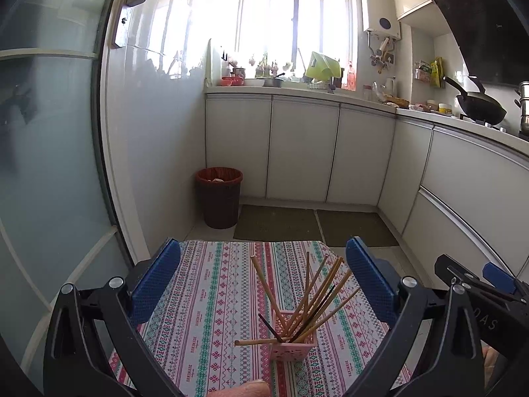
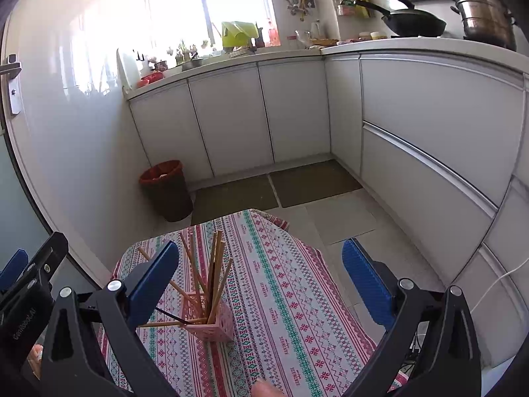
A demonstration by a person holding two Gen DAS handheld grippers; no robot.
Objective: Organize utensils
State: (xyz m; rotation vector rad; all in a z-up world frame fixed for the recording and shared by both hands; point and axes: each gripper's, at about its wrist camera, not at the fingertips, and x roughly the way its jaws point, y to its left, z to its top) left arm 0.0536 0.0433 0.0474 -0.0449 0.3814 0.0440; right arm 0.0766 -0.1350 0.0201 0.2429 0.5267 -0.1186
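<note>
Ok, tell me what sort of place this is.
A home kitchen, most likely: a wok on the counter, white cabinets below, and a water heater by the window.

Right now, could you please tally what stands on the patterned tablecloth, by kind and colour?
Pink perforated plastic holder: 1
Light wooden chopsticks: 7 that I can tell apart (they overlap in the holder)
Dark chopsticks: 2
Total: 10
</note>
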